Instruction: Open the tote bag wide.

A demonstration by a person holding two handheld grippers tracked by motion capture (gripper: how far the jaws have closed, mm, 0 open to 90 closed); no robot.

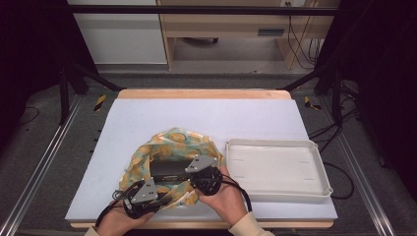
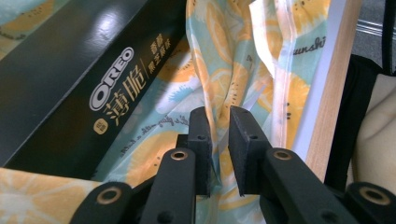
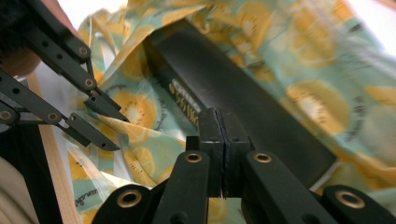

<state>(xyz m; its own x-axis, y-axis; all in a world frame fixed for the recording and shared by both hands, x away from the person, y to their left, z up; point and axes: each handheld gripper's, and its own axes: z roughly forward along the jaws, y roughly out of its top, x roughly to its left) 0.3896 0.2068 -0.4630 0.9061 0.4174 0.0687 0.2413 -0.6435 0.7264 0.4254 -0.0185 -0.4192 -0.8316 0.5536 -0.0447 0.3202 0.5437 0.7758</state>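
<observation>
A fruit-print bag (image 1: 172, 152) of thin fabric (orange and kiwi slices on pale teal) lies open on the white table mat (image 1: 206, 118), near the person's edge of the table. Inside it, lying flat, is a dark Oreo box (image 1: 169, 169), long and slim, its printed face up. Just to the right of the bag stands a white tray (image 1: 278, 169) with low walls, nothing in it.

Both hands come in from the bottom of the high view, close together at the bag's near rim. The left hand (image 1: 118, 221) is low by the table's front edge, its left gripper (image 2: 219, 140) pointing along the bag's near side. The right hand (image 1: 226, 196) is beside the tray's near left corner, with the right gripper (image 3: 223, 149) aimed across the box.

In the left gripper view a fold of the bag's fabric runs between the two black jaws, which stand a narrow gap apart; the left pad touches the cloth, and I cannot tell whether the other one presses it. In the right gripper view the jaws are clenched pad to pad in front of the box, and no cloth is seen between them.
</observation>
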